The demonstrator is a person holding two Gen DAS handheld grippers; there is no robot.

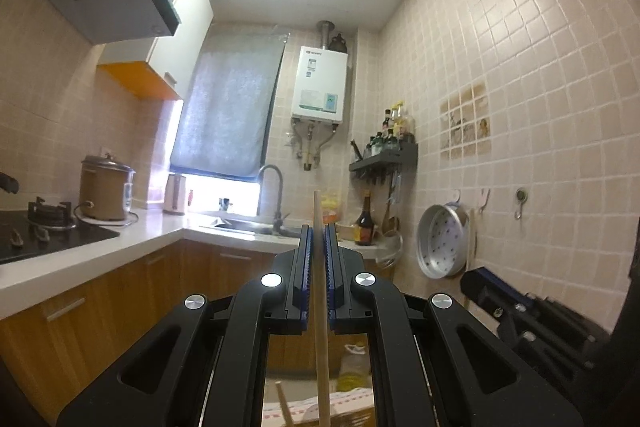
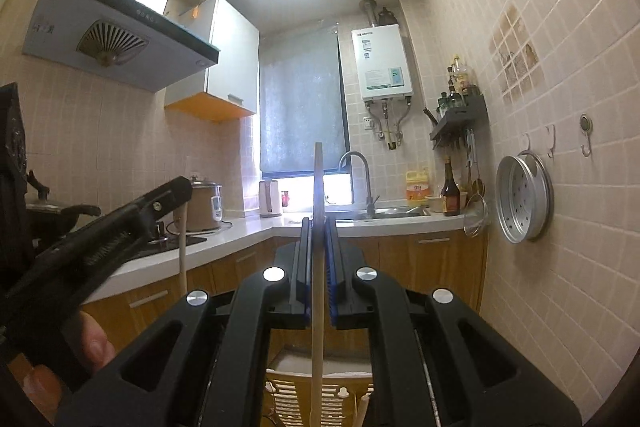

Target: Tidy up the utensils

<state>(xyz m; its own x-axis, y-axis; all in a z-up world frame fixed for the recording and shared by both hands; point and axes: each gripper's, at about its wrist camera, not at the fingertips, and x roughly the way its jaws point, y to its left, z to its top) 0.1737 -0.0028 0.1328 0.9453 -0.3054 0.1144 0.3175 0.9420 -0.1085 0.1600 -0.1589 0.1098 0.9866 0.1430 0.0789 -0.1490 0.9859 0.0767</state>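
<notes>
A thin wooden stick (image 1: 320,291) is clamped upright in the left gripper (image 1: 319,247); a flat wooden spatula (image 2: 318,227) is clamped in the right gripper (image 2: 319,243). Both are judged light, stiff and smooth, best gripped mid-handle. Both jaws are nearly closed on the handles
</notes>
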